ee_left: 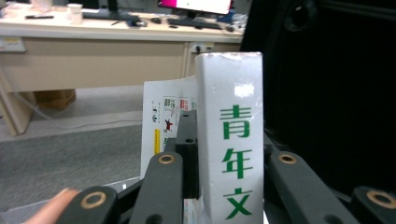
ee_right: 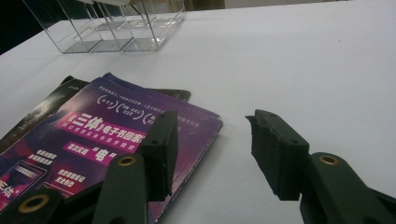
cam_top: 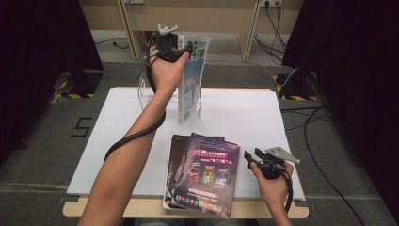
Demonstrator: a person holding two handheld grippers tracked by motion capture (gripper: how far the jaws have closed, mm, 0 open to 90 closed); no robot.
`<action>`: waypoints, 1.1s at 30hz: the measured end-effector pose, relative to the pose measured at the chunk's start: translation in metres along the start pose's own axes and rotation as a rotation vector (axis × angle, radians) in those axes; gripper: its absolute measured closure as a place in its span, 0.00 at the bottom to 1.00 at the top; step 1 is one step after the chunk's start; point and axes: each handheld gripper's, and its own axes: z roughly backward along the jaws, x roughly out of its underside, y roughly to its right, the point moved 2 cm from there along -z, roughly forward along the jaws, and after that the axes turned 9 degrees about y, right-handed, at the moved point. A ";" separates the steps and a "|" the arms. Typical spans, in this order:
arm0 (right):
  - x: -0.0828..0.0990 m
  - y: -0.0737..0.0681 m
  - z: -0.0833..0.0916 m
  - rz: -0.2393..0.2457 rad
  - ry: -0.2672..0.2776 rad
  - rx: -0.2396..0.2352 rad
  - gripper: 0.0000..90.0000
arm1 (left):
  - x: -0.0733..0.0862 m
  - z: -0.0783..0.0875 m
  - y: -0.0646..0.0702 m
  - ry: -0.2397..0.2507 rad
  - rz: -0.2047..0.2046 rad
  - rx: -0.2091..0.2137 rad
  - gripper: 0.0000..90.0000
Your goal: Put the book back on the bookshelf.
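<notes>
Left gripper point(cam_top: 181, 52): clamped on white magazine point(cam_top: 192, 80), held upright above clear rack point(ee_right: 119, 25).
Right gripper point(ee_right: 212, 144): jaws apart, empty, beside purple magazine point(ee_right: 116, 140).

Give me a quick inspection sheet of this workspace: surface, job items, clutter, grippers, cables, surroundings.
Surface: white tabletop, wooden front edge.
Job's things: white magazine held upright over clear acrylic rack; purple magazine atop a dark one, overhanging the front edge.
Clutter: nothing seen.
Grippers: left gripper clamped on the white magazine's spine; right gripper open, beside the stack.
Cables: left gripper's cable along the forearm; floor cables at right.
Surroundings: black curtains, wooden desks behind.
</notes>
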 end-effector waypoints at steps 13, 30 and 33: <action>-0.001 -0.004 0.000 -0.001 0.003 -0.013 0.58 | -0.005 -0.001 -0.005 0.019 -0.021 -0.047 0.82; 0.002 -0.003 0.000 0.002 -0.006 -0.006 0.58 | -0.004 0.000 -0.020 0.029 -0.038 -0.104 0.82; 0.003 -0.003 -0.001 -0.004 -0.011 -0.007 0.58 | -0.002 -0.003 -0.022 0.021 -0.026 -0.105 0.82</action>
